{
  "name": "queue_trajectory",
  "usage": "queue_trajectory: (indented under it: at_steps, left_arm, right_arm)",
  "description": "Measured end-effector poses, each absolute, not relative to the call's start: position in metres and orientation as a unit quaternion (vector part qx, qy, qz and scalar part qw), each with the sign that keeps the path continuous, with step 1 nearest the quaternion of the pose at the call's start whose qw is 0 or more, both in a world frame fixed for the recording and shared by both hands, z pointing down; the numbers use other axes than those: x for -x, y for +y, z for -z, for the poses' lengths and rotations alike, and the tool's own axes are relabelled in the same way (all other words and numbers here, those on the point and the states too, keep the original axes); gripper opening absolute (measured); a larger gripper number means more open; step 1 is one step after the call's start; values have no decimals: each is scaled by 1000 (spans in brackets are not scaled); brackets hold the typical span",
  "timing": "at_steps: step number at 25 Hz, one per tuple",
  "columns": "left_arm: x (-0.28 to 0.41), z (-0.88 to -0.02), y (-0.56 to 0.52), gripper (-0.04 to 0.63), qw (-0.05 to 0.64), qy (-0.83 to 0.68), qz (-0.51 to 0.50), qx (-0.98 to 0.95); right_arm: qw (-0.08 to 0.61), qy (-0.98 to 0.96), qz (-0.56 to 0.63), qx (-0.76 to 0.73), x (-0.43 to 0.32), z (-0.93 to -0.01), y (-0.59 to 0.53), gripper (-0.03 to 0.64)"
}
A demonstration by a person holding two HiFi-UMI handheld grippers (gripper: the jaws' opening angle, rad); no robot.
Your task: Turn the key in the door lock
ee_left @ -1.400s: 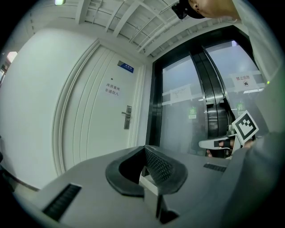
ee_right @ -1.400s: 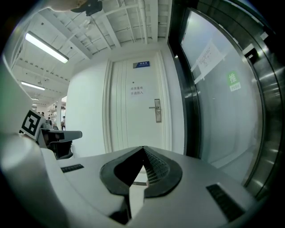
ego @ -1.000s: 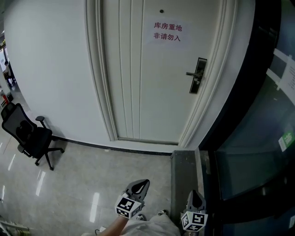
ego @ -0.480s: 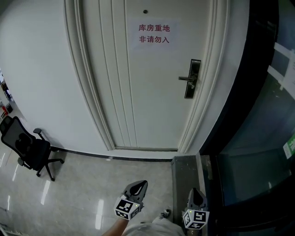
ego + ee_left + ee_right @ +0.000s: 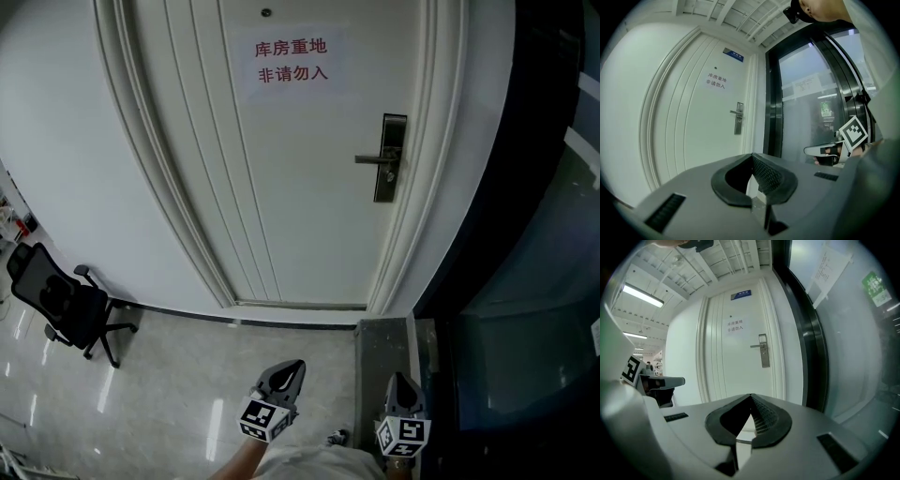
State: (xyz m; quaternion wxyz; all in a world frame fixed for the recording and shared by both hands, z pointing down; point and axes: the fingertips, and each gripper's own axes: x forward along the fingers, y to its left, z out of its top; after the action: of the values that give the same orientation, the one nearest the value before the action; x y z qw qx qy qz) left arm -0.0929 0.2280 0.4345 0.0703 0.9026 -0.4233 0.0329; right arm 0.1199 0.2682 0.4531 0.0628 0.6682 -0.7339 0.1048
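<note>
- left gripper (image 5: 283,375) and right gripper (image 5: 401,382): jaws together, nothing held, low and well apart from door (image 5: 309,206).
- lock plate (image 5: 389,157) sits at the door's right edge, with lever handle (image 5: 368,159) sticking out leftward. Key too small to make out.
- Risk: closed jaws would bump the key instead of gripping it.
- Risk: snagging the lever by mistake.
- Risk: a skewed grip slips when twisting.
</note>
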Motion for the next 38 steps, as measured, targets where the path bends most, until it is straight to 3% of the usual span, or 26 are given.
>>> queue_trajectory:
  at_steps: [21, 38]
  left_arm:
    - [27, -459, 113, 6, 92, -383, -47, -918]
    - [36, -429, -45, 6, 63, -314, -12, -947]
  right_arm:
    - [84, -704, -129, -694, -174, -478, 176, 2]
    - [93, -653, -101, -745, -140, -454, 56, 2]
